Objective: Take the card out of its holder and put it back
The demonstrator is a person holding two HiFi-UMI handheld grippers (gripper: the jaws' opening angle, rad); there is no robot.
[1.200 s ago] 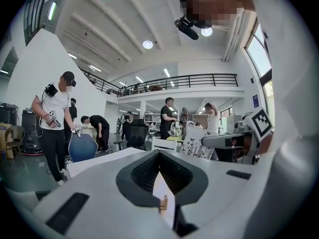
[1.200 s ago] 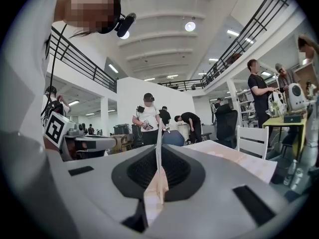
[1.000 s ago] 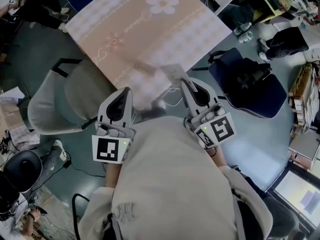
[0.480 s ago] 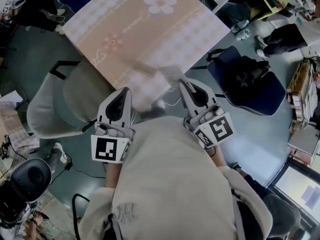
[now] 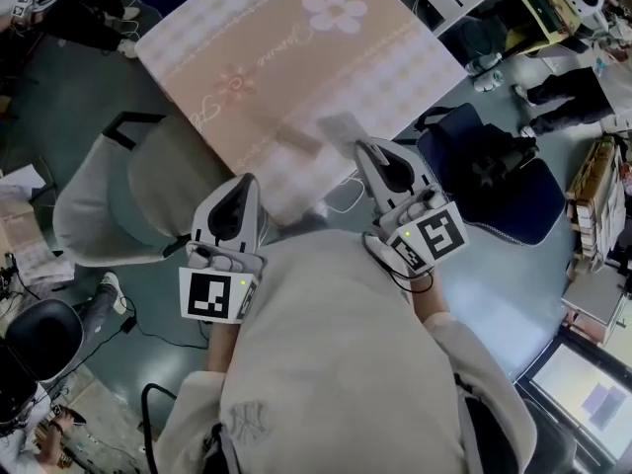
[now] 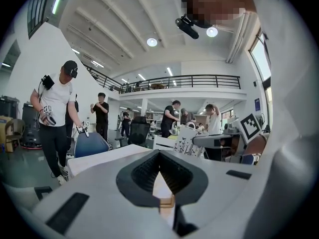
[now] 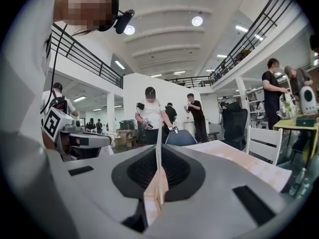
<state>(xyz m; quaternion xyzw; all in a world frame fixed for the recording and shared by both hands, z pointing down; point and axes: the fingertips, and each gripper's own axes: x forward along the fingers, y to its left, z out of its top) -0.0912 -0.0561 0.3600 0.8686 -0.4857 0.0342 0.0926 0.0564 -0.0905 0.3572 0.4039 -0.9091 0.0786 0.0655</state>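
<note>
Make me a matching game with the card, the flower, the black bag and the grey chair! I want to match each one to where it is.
Things:
1. card
2. flower
3. black bag
4. grey chair

Places:
A. on the dark blue seat
B. printed on the tablecloth
C. pinched in the right gripper
D. at the left of the head view, next to the table

Pairs: 1-C, 2-B, 3-A, 4-D
</note>
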